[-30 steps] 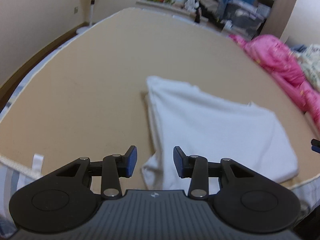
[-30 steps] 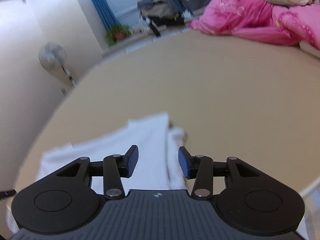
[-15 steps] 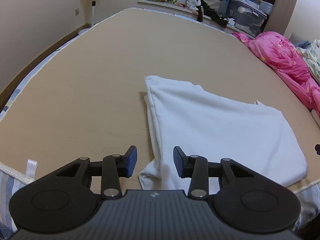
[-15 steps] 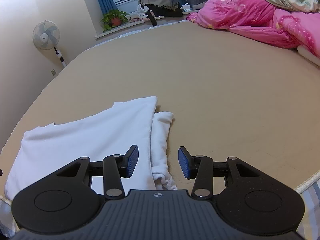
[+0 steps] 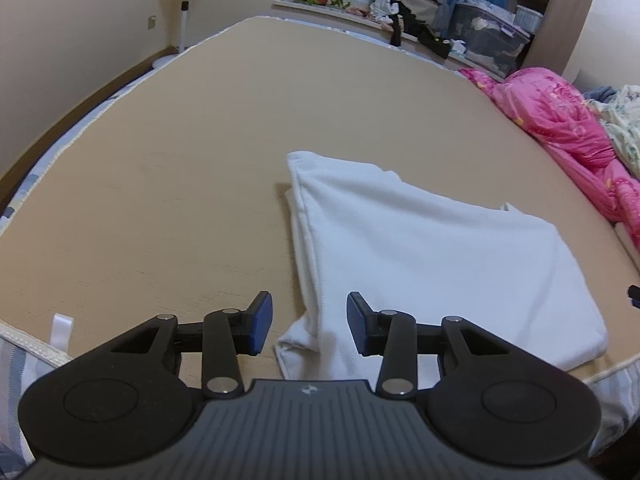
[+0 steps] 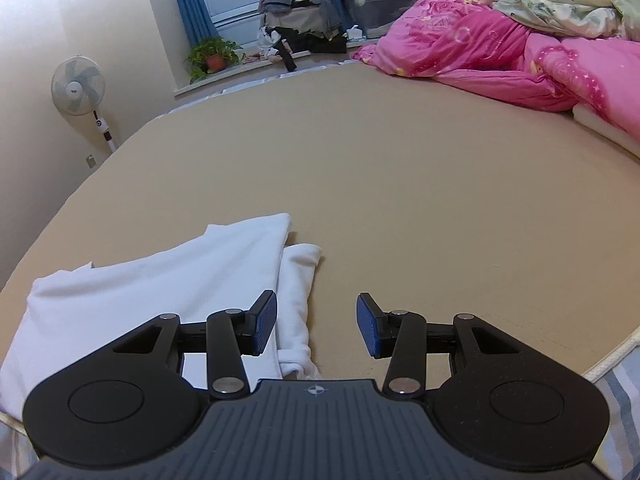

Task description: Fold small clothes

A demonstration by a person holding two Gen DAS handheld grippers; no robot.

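Garment: the white garment (image 5: 432, 256) lies flat on the bed (image 5: 168, 184), partly folded, close to the near edge of the mattress in front of you. A narrower strip, perhaps a sleeve, pokes out from under the top layer on each side.

Left hand-held gripper (image 5: 309, 324): you hold it above the near left corner of the garment with a clear gap between the blue pads. Its jaws are closing slightly, and they grip nothing; the cloth seen between them lies below on the bed.

Right hand-held gripper (image 6: 317, 324): you hold it partly open and empty over the near right side, where the loose strip (image 6: 298, 292) sticks out beside the folded edge.

Handling: judge the cloth as light, soft and limp. It should sag and slide rather than keep a shape, and it looks thick enough that a pinch may catch one layer or several.

Where to grip: take a corner or hemmed edge, pinching through all the layers you mean to move. The bunched near left corner (image 5: 296, 344) sits right under your left pads.

Edges: the piped mattress edge (image 5: 28, 344) runs just behind the garment on your side, so a pull toward you could drag cloth off the bed.

Open room: a wide bare stretch of tan sheet lies beyond and to the left. The pink quilt (image 6: 480, 48) is piled well apart on the right, so fold away from you.
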